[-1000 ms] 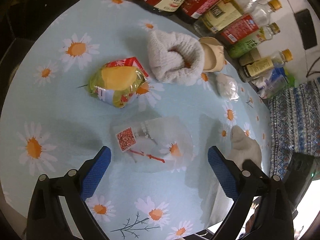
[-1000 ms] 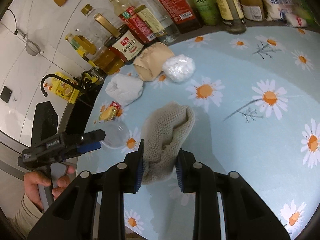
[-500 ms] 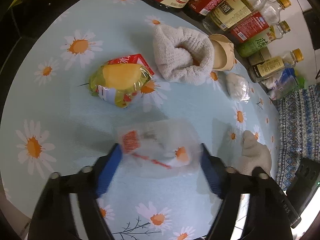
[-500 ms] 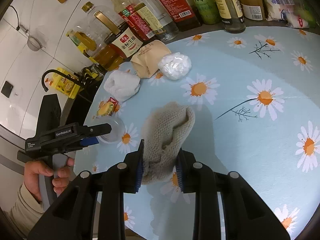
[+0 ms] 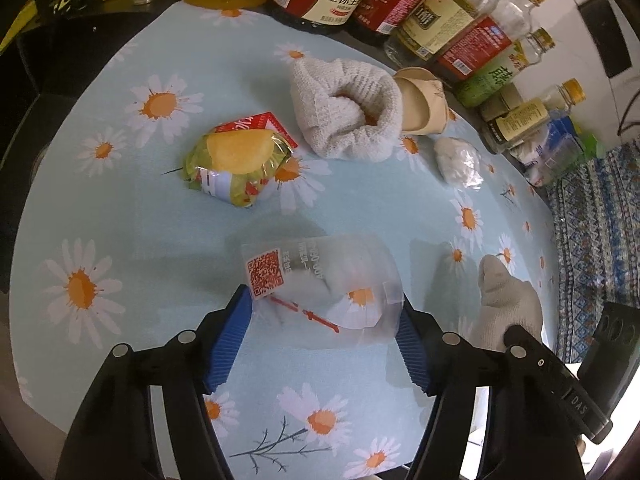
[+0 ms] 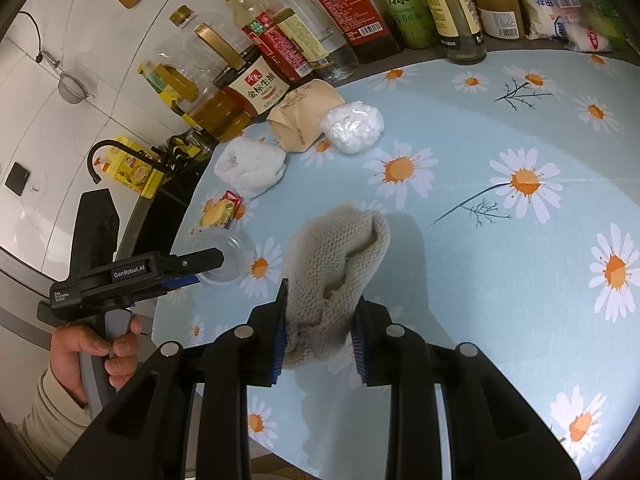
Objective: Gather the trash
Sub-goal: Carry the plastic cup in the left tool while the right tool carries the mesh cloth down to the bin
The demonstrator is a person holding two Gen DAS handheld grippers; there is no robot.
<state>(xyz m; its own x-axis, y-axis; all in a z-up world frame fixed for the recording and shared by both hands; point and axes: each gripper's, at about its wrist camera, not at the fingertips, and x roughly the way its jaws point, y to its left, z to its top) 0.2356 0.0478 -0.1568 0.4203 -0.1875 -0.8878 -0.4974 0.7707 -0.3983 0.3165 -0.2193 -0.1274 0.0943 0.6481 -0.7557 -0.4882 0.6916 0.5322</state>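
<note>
Fingers (image 5: 230, 336) pinch clear plastic cup (image 5: 324, 280); knitted cloth (image 6: 332, 264) clamped.

My left tongs (image 5: 324, 312) advanced and narrowed: the clear plastic cup (image 5: 324, 280), previously ahead of the open tips, now sits between my pads (image 5: 230, 336), both touching it.

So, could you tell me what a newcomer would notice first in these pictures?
Probably the clear plastic cup lying on the daisy tablecloth, between the left gripper's blue pads. Next, the beige knitted cloth pinched in the right gripper, with sauce bottles crowding the table's far edge.
</note>
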